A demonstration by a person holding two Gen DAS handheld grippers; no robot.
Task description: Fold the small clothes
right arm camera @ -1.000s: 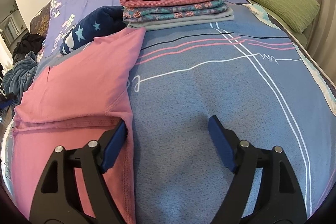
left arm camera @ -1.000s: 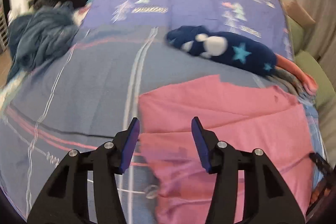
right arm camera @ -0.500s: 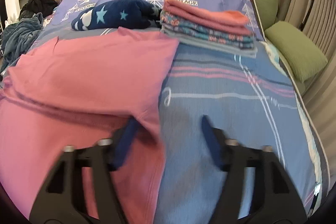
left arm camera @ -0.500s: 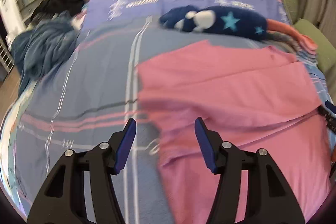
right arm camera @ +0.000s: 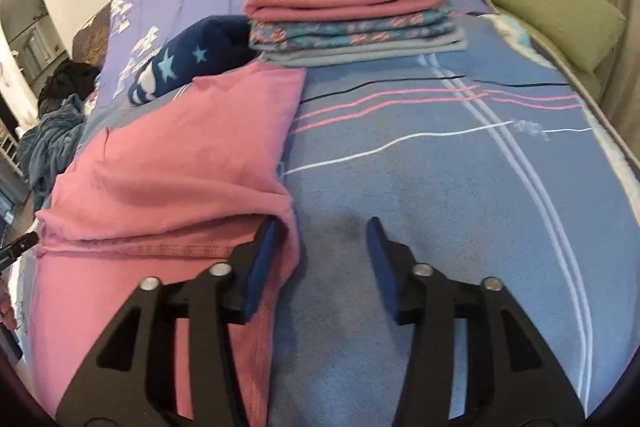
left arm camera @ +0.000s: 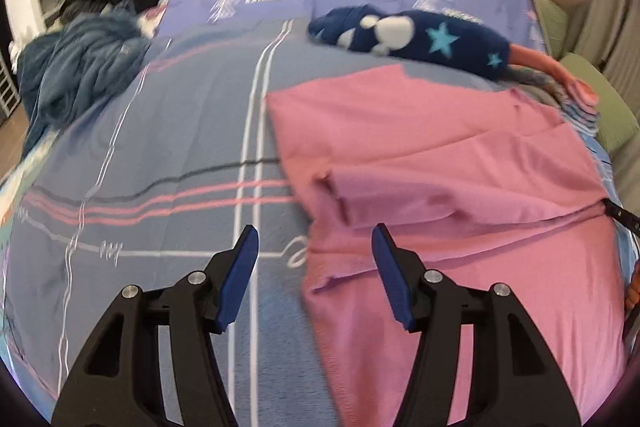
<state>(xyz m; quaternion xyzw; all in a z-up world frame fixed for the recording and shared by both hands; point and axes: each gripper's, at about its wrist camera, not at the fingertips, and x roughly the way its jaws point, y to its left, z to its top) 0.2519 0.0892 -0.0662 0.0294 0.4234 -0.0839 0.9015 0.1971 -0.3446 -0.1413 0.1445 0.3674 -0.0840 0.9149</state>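
Observation:
A pink garment lies spread on the bed, its far half folded back over the near half. My left gripper is open and empty, its jaws straddling the garment's near left edge. The garment also shows in the right wrist view. My right gripper is open and empty just above the bed, its left finger touching the garment's right folded edge.
A stack of folded clothes sits at the far side of the bed. A navy star-patterned garment lies behind the pink one. A heap of blue-grey clothing is at far left. Green cushions line the right edge.
Both grippers have pulled back toward the near side of the garment. The right gripper's jaws have narrowed from a wider opening. The pink fold now lies settled on the bed.

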